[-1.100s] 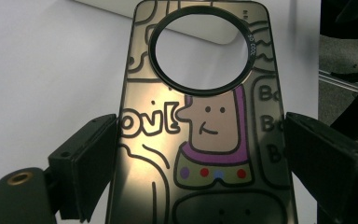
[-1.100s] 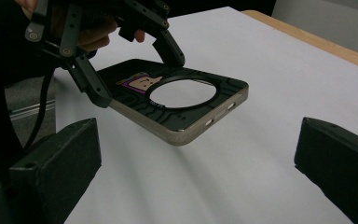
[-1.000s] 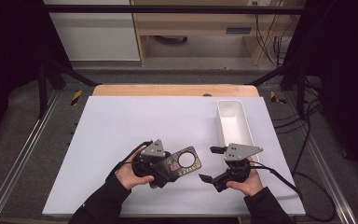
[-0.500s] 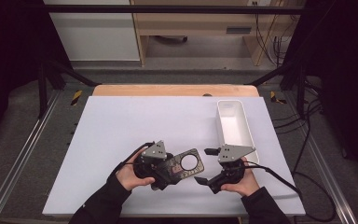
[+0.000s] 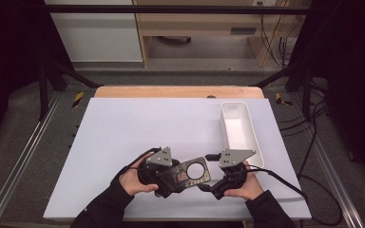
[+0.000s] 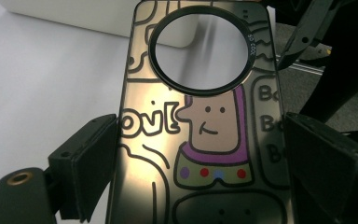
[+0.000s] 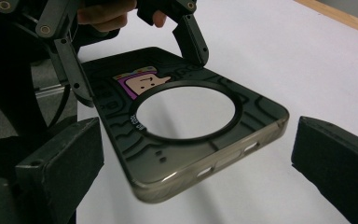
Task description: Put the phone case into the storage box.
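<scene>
A phone case (image 5: 189, 172) is clamped by its long edges between the jaws of the left gripper (image 5: 171, 178), held in the person's left hand (image 5: 134, 179) near the front edge of the white table (image 5: 138, 128). The right gripper (image 5: 212, 188), in the right hand (image 5: 241, 187), has been brought closer to the case than a second ago; its jaws are spread wide apart on either side of the case's free end, not touching it. The case has also shifted slightly rightward, toward the white bin (image 5: 240, 133) at the table's right.

In the left gripper view, a cartoon figure (image 6: 212, 140) with a purple hood and coloured dots is seen on the case (image 6: 200, 116), below a large round opening (image 6: 200, 46); this print cannot be made out from above. In the right gripper view, the case (image 7: 186, 126) is seen lifted off the table, with button cut-outs along its near edge. The case's lower end is cut off in the left gripper view.
</scene>
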